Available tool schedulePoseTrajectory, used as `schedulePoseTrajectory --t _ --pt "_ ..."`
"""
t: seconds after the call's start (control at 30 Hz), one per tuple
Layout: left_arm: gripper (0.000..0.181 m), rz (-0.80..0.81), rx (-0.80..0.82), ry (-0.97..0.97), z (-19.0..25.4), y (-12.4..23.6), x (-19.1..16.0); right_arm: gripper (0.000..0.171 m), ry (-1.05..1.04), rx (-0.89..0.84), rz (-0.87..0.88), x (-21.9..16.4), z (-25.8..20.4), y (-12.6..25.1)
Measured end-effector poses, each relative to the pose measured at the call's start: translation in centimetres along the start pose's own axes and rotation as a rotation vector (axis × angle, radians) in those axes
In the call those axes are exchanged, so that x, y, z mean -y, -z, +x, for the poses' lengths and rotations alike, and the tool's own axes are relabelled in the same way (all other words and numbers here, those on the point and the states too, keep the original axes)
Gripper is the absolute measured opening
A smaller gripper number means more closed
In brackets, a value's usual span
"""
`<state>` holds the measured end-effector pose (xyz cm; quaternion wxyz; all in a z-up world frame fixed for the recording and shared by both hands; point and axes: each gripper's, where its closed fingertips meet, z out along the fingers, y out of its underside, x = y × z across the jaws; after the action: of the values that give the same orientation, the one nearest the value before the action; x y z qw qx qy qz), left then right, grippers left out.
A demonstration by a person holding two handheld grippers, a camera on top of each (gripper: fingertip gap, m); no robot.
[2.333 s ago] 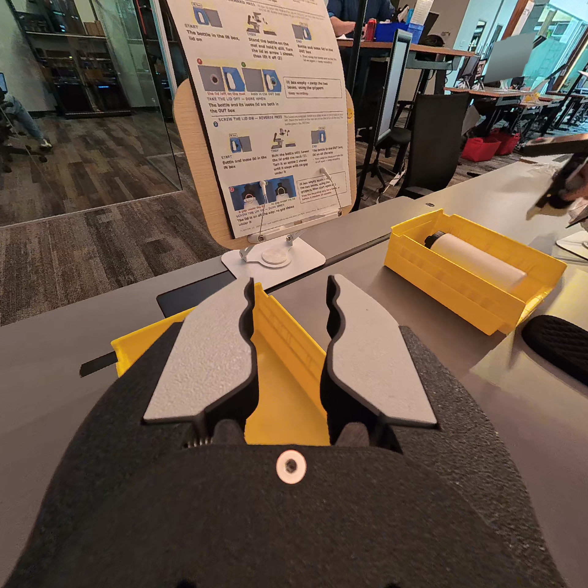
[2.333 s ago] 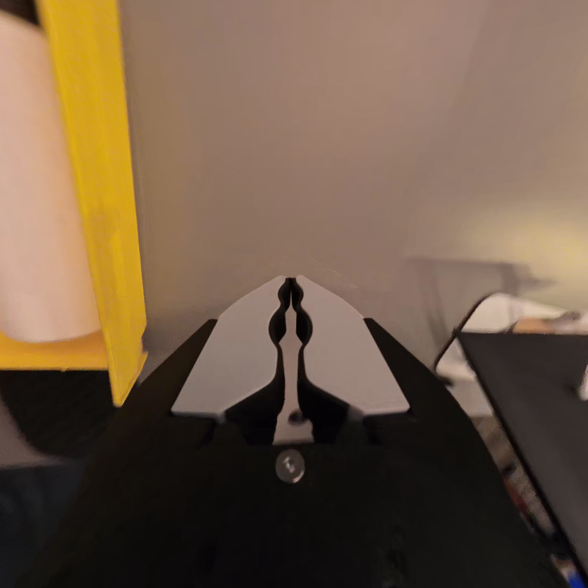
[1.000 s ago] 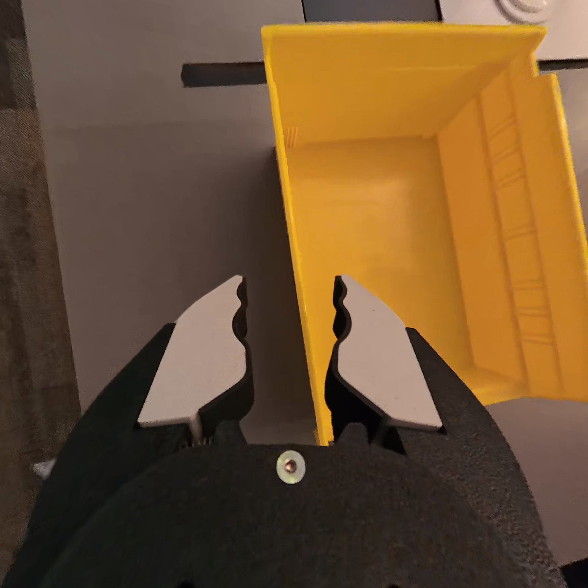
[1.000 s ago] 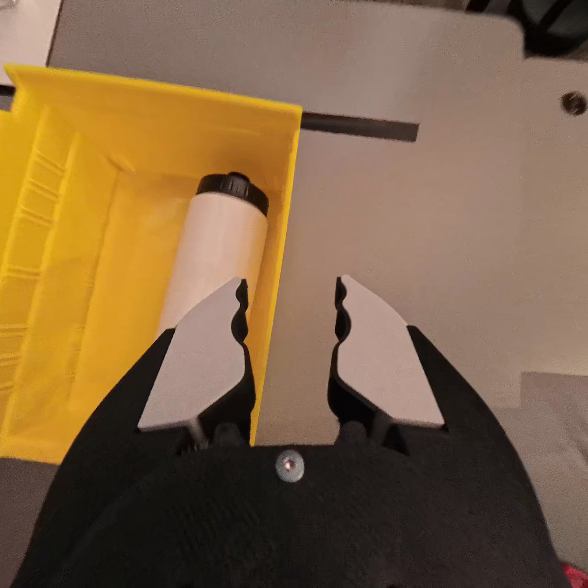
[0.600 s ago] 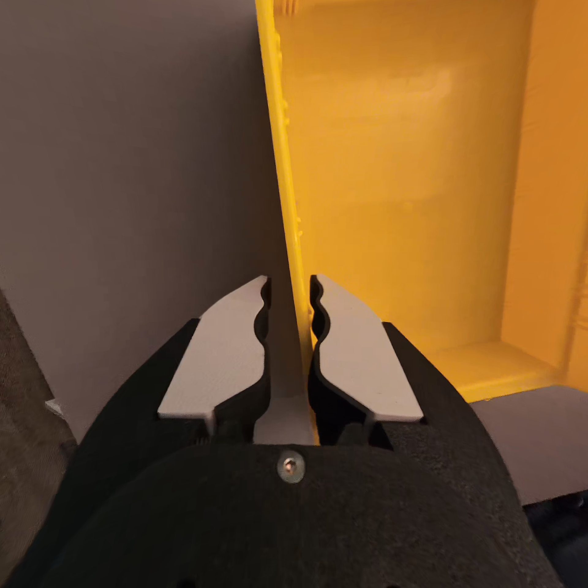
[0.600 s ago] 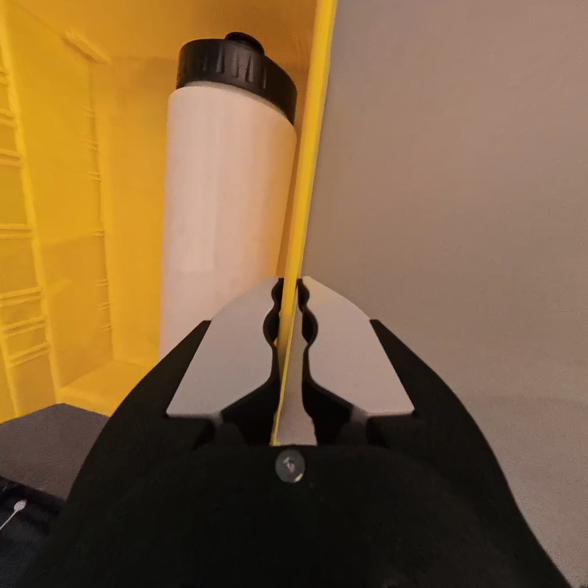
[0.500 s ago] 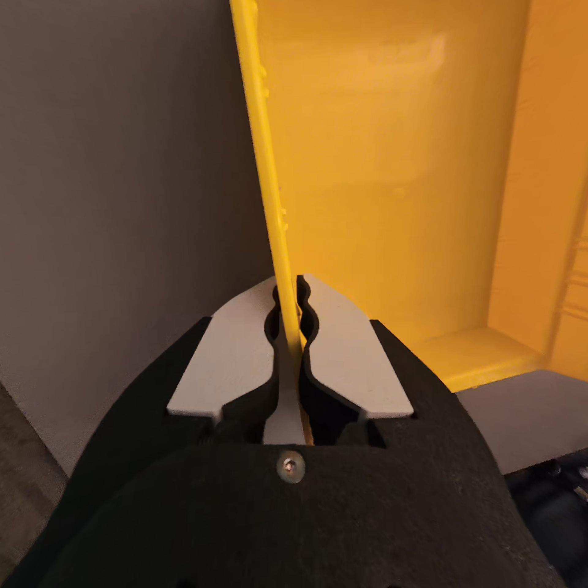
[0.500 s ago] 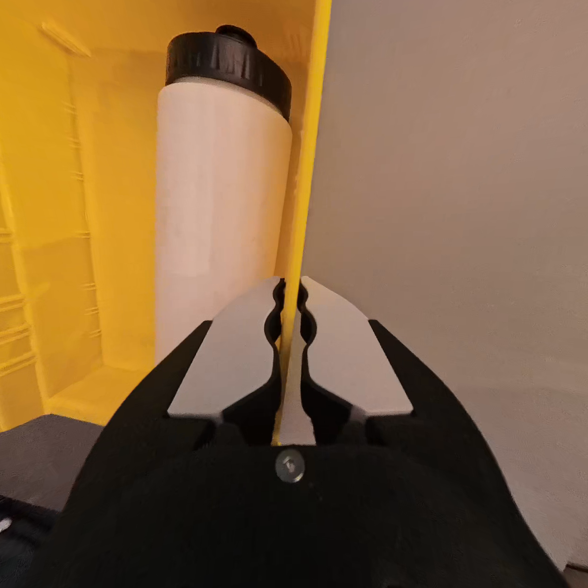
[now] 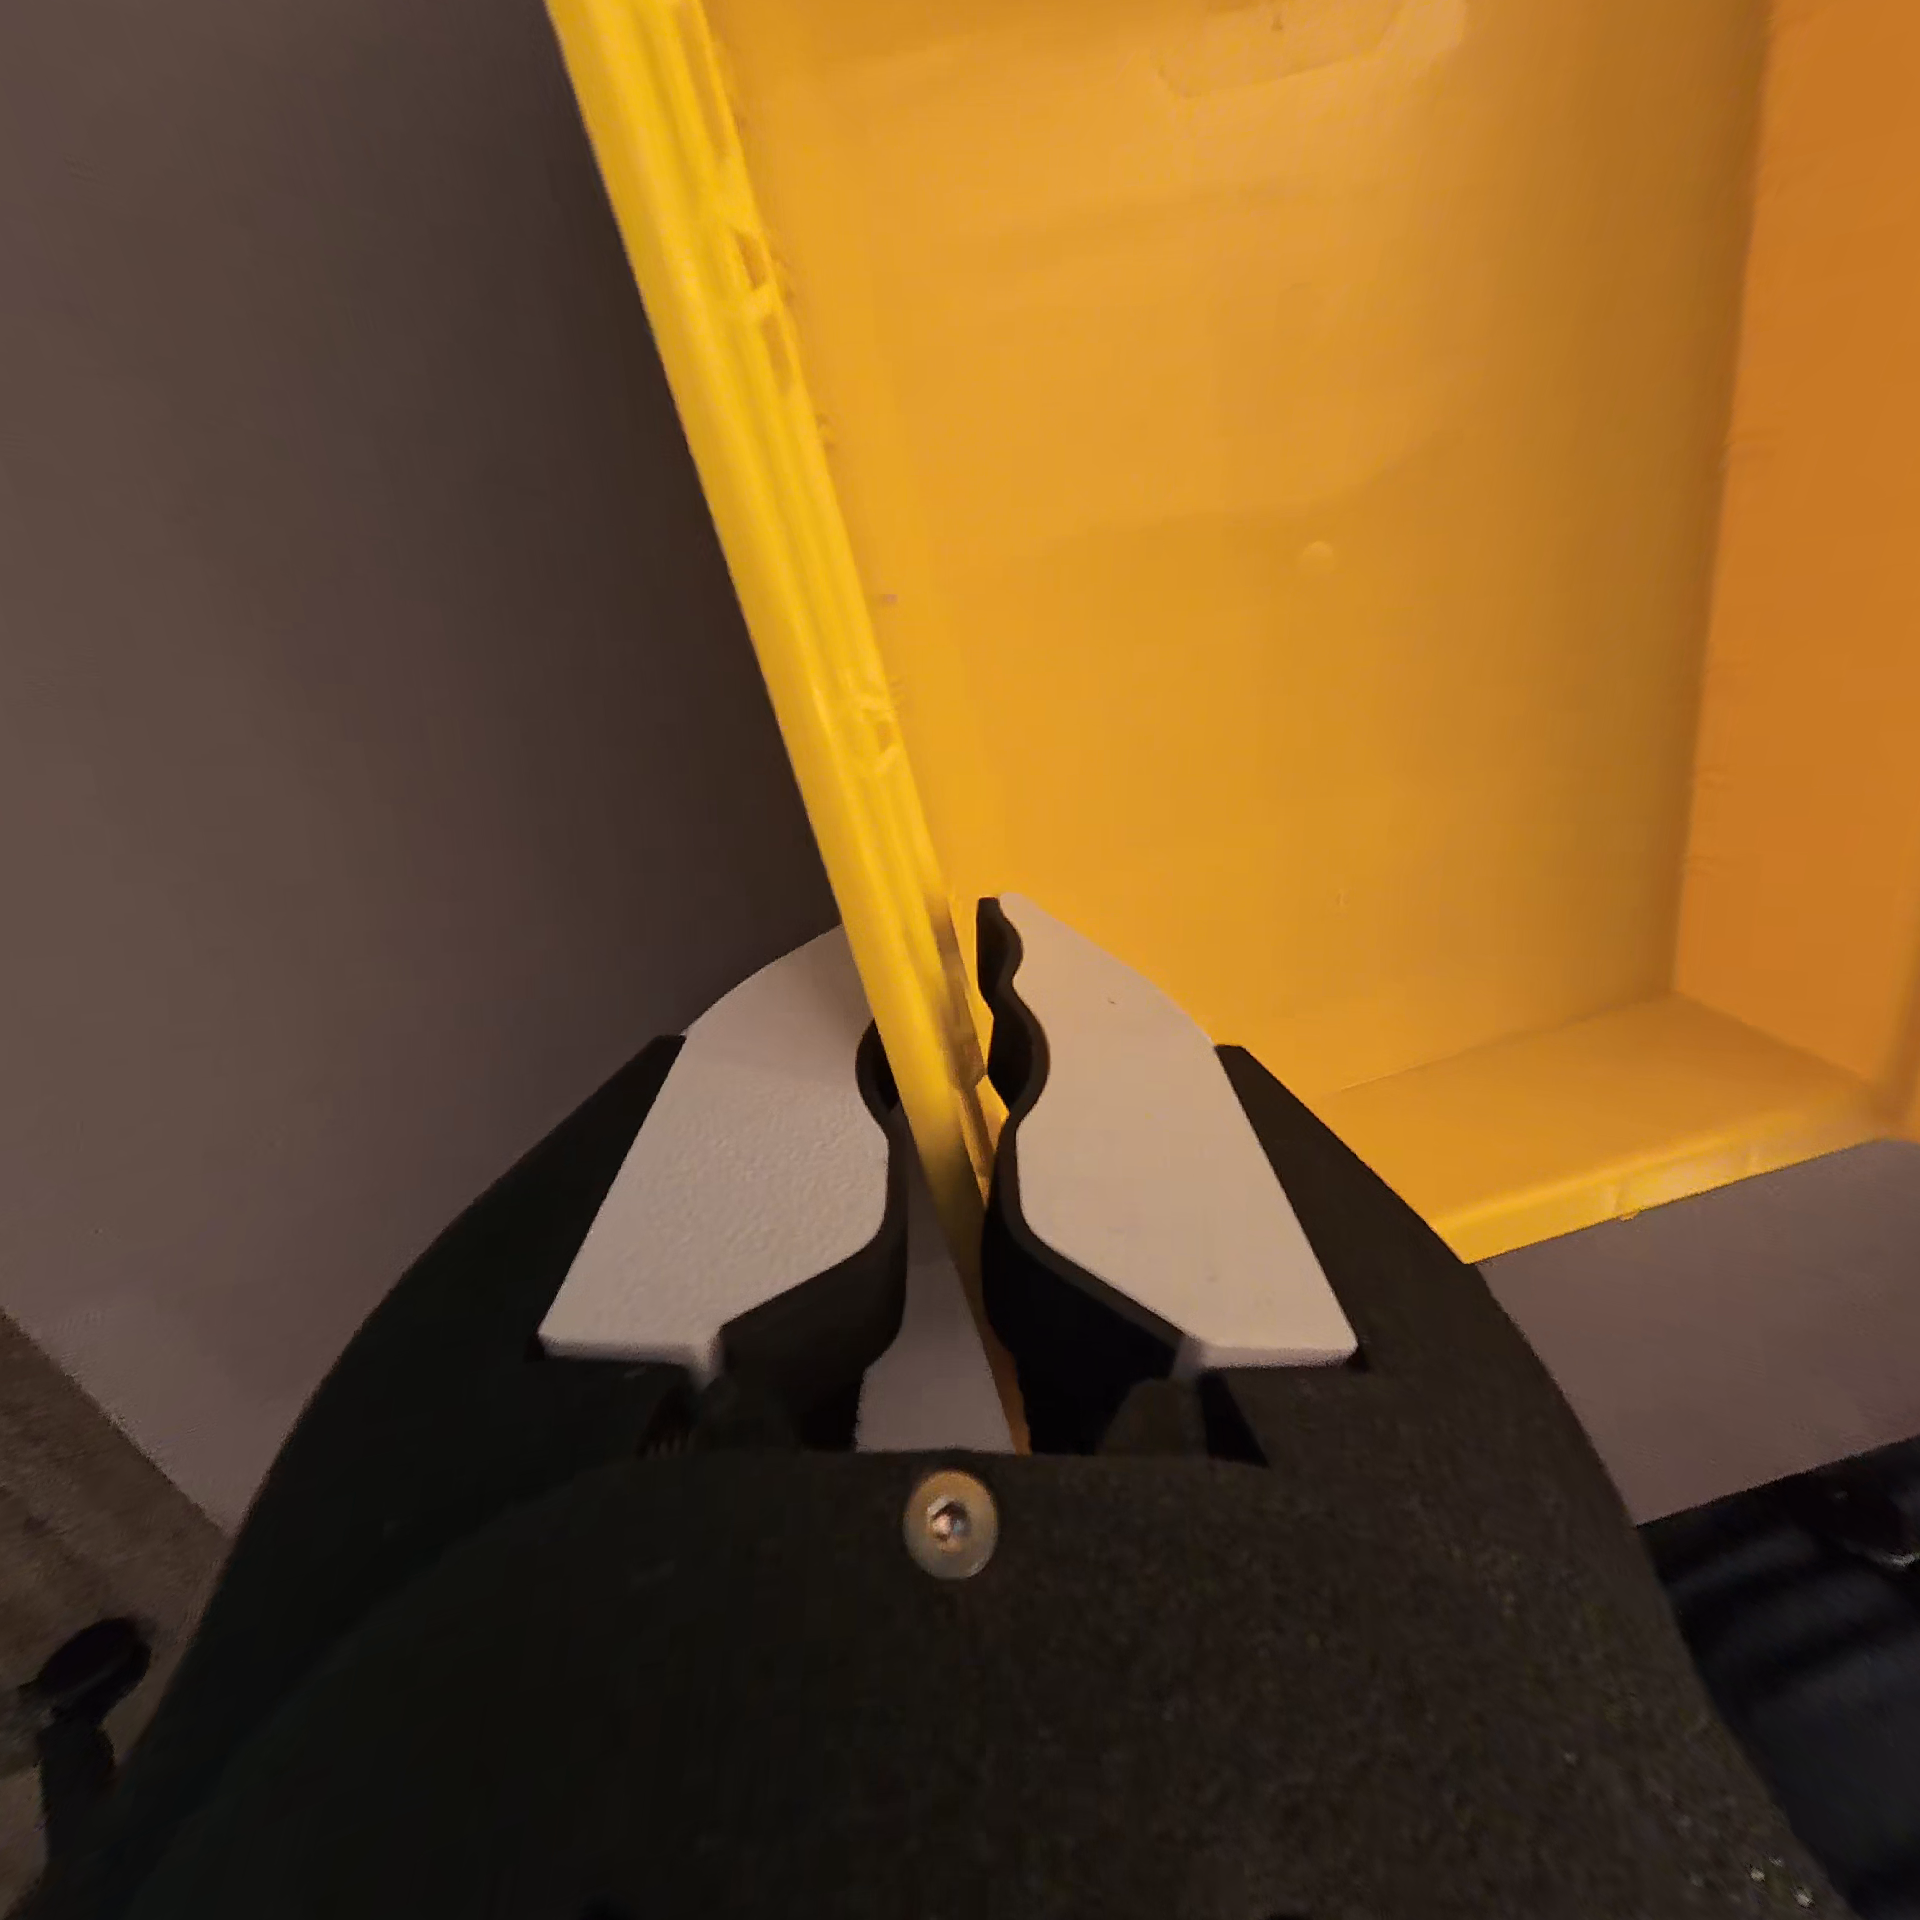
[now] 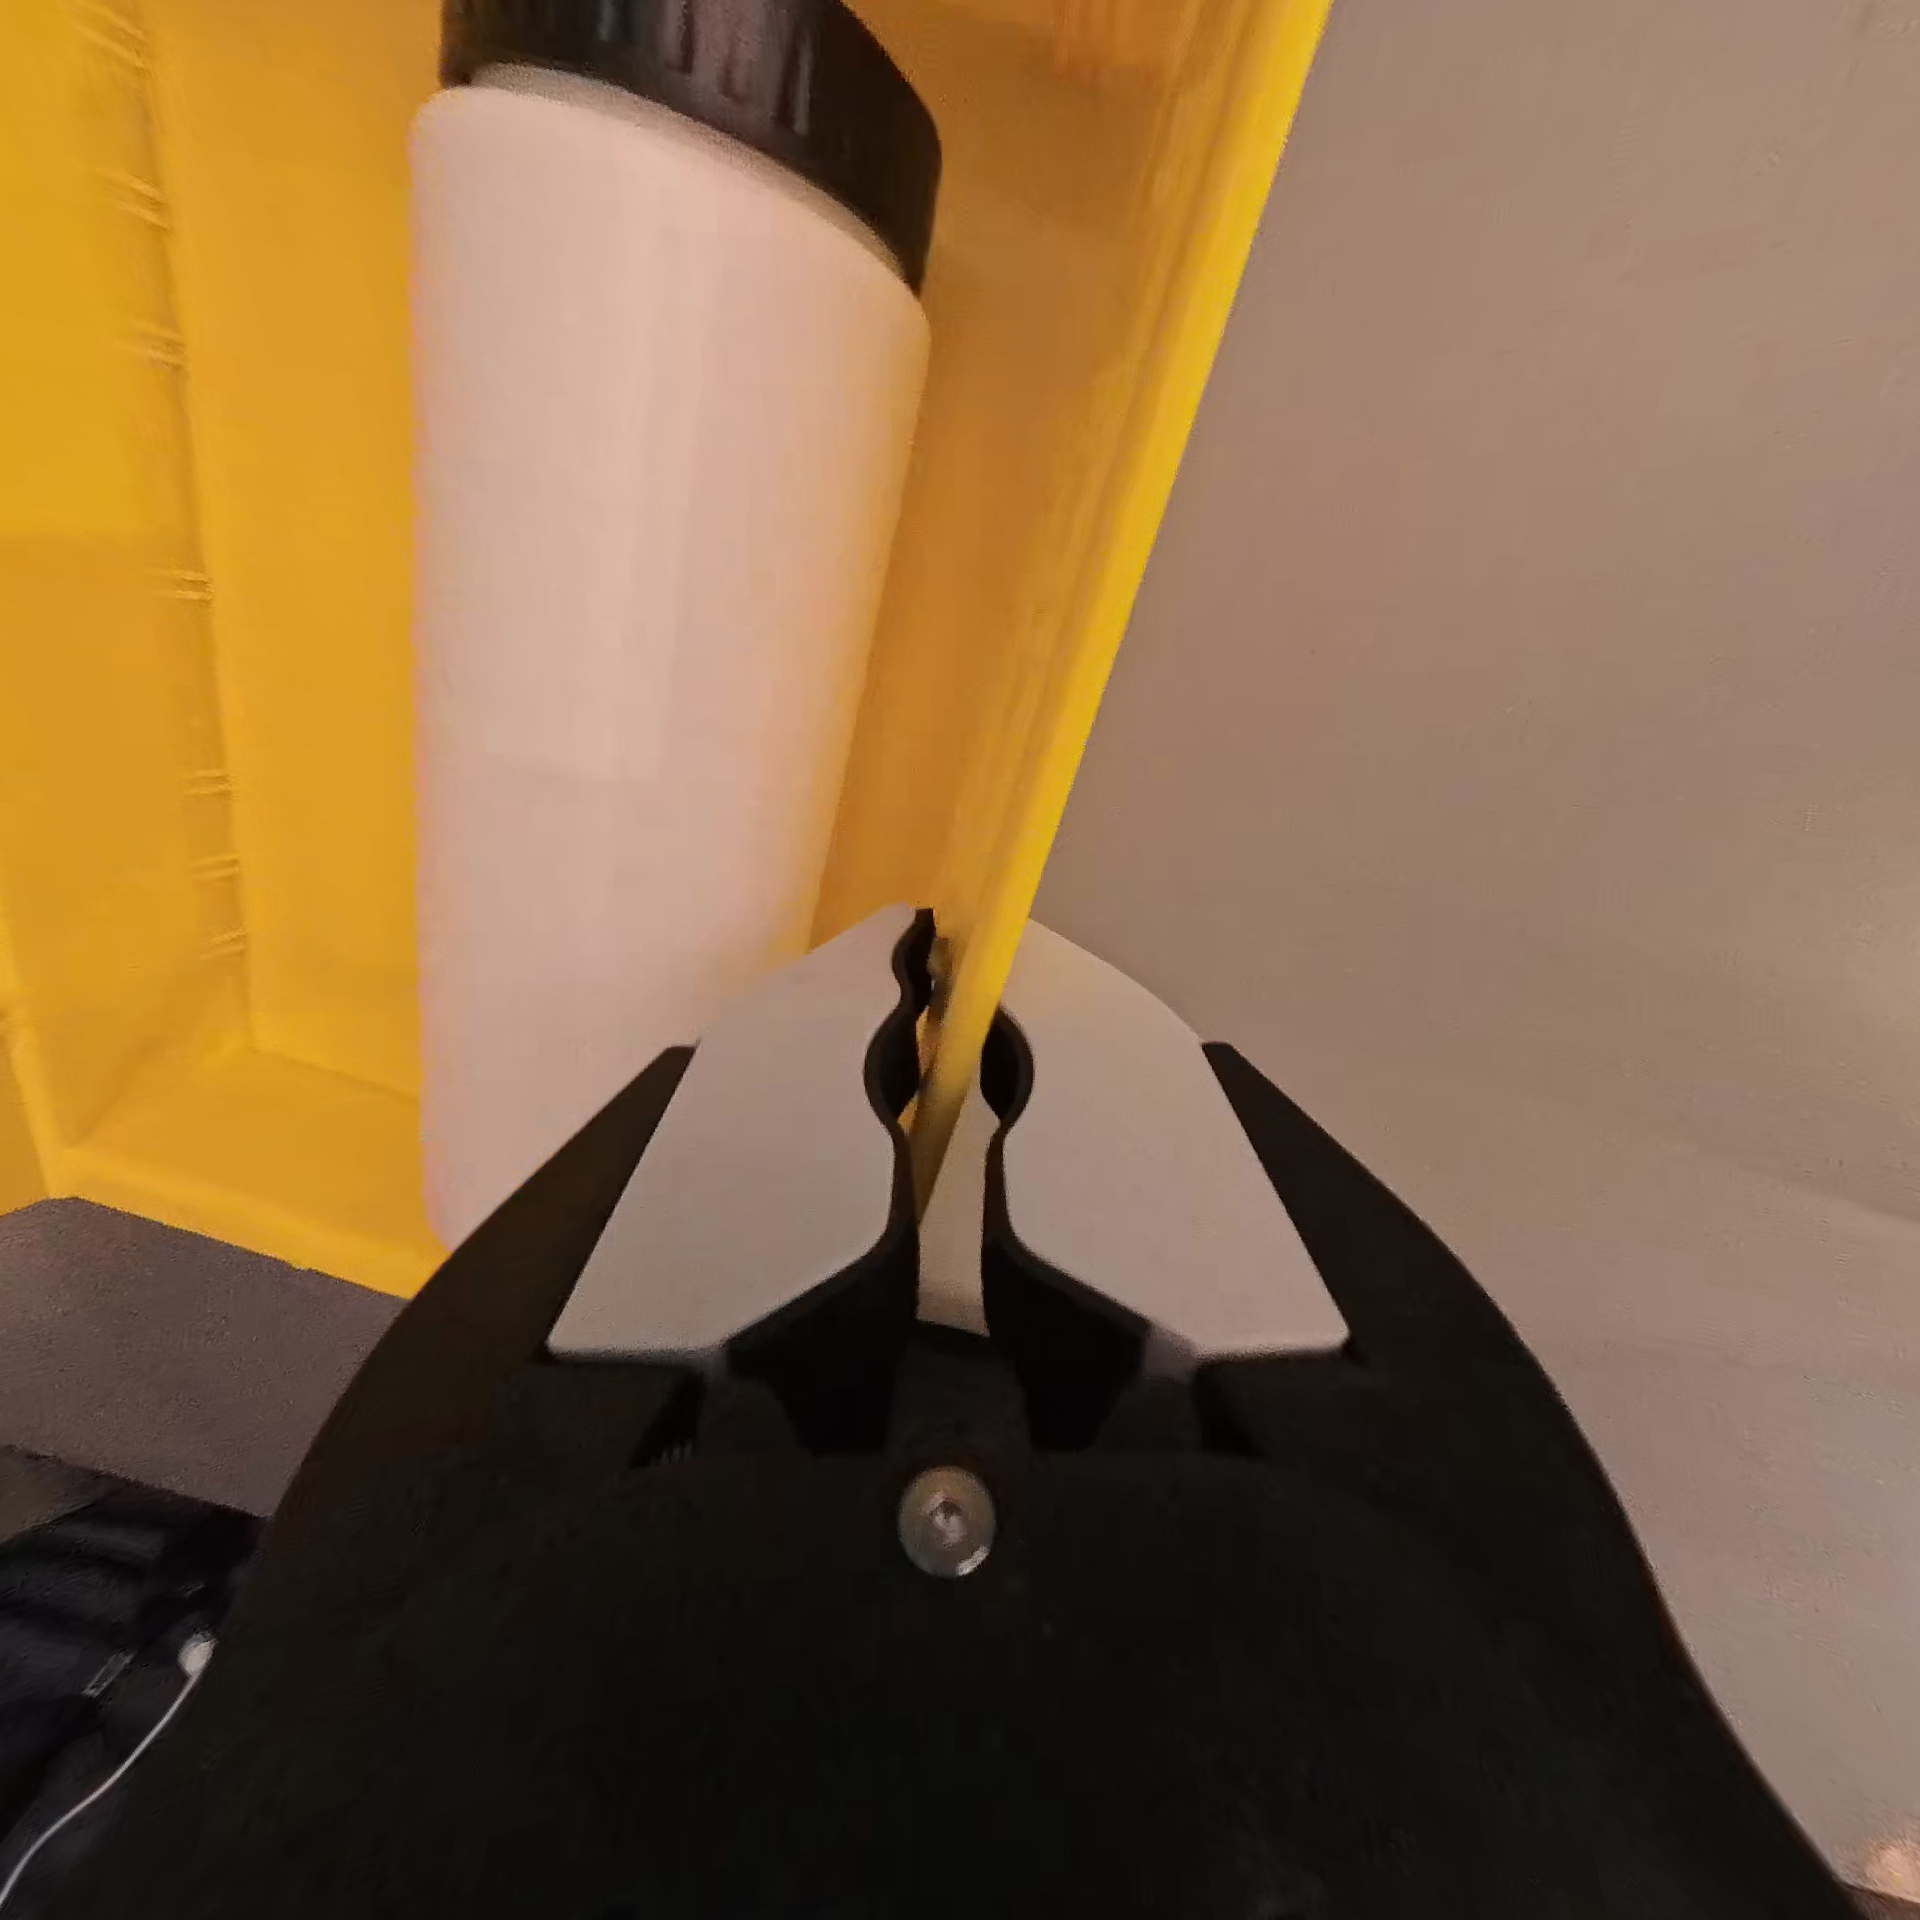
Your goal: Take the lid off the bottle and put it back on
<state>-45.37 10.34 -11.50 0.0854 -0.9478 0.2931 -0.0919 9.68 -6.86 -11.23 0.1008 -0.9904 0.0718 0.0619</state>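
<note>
Grey table (image 9: 312,623): lying under two yellow bins. Empty bin (image 9: 1299,520): its left wall now tilting, pinched by the left gripper (image 9: 961,1039), which was open a second ago. Second bin (image 10: 1091,520): right gripper (image 10: 961,1039) clenching its right wall, likewise newly closed. White bottle (image 10: 644,571), black lid (image 10: 727,94) on, lying inside against that wall. Bins apparently being repositioned; unscrewing not yet begun.

Yellow bins (image 9: 1299,520), white bottle (image 10: 644,571) (black ribbed lid (image 10: 727,83)).
</note>
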Motion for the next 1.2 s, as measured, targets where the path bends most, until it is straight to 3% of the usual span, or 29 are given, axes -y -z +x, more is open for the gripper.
schedulePoseTrajectory --t 0.13,0.2,0.3,0.33,0.4,0.53,0.63,0.7,0.93,1.0,1.07,1.1,1.2 --pt "0.012 0.011 -0.042 0.003 0.5 -0.1 0.1 0.010 -0.010 0.031 0.042 0.9 -1.5 -0.4" --pt "0.012 0.020 -0.060 0.016 0.5 -0.1 0.1 0.022 -0.036 0.012 0.102 1.6 -1.4 -0.1" --pt "0.013 0.031 -0.086 0.026 0.6 0.0 0.1 0.024 -0.063 -0.133 0.297 3.2 -1.0 3.1" --pt "0.013 0.033 -0.094 0.029 0.7 0.0 0.1 0.032 -0.034 -0.163 0.391 4.0 -2.1 4.7" --pt "0.014 0.034 -0.109 0.038 0.7 0.0 0.1 0.024 0.132 -0.097 0.550 5.4 -7.7 7.1" --pt "0.014 0.033 -0.108 0.040 0.7 0.0 0.1 0.026 0.373 -0.040 0.696 6.7 -19.3 9.3" --pt "0.015 0.019 -0.099 0.035 1.1 -0.1 0.0 0.033 0.512 0.236 0.593 6.7 -29.4 6.3" --pt "0.016 0.001 -0.106 0.014 2.0 -0.2 0.0 0.045 0.495 0.290 0.447 7.3 -32.2 3.3" --pt "0.029 -0.012 -0.179 -0.097 8.2 -1.0 1.6 0.062 0.270 0.135 0.171 10.8 -30.7 -3.0" --pt "0.035 0.015 -0.247 -0.119 9.9 -0.3 1.9 0.056 0.224 0.097 0.050 9.8 -29.7 -4.9" --pt "0.032 0.087 -0.288 -0.134 10.5 1.7 2.4 0.036 0.196 0.040 -0.032 8.8 -28.5 -6.5" --pt "0.030 0.134 -0.301 -0.134 10.5 3.1 2.4 0.019 0.187 0.002 -0.003 9.3 -27.8 -6.6" --pt "0.027 0.337 -0.349 -0.152 10.4 8.6 2.6 0.008 0.125 0.000 -0.048 9.0 -27.4 -6.4"
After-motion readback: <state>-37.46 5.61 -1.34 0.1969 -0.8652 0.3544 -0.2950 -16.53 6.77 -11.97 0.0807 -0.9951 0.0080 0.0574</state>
